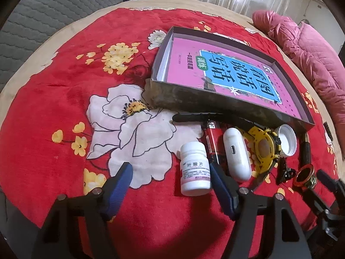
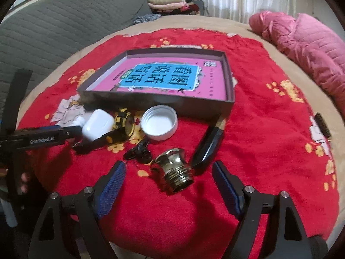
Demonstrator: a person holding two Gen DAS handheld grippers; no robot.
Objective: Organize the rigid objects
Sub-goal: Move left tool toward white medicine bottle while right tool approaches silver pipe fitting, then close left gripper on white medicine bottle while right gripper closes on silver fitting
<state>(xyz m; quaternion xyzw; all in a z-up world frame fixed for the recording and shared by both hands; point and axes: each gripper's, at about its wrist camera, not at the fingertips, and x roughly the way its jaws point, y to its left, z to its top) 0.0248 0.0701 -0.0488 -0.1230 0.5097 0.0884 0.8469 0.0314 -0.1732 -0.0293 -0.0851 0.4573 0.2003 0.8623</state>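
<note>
A dark shallow box (image 1: 194, 102) (image 2: 151, 104) holds a pink book (image 1: 237, 73) (image 2: 163, 77). In front of it lie a white pill bottle (image 1: 195, 168), a red lighter (image 1: 212, 144), a white earbud case (image 1: 236, 153) (image 2: 98, 126), a yellow watch (image 1: 264, 149) (image 2: 124, 127), a white lid (image 1: 285, 140) (image 2: 159, 125), a black clip (image 1: 284, 171) (image 2: 139, 151), a brass fitting (image 1: 305, 176) (image 2: 174, 170) and a black knife (image 2: 208, 144). My left gripper (image 1: 170, 174) is open, its right finger beside the pill bottle. My right gripper (image 2: 169, 172) is open around the brass fitting.
Everything lies on a red flowered blanket (image 1: 64, 108) (image 2: 269, 140). A pink quilted jacket (image 1: 306, 49) (image 2: 306, 49) lies at the right. A grey cushion (image 2: 54, 26) is at the back left. A small brush (image 2: 322, 127) lies at the far right.
</note>
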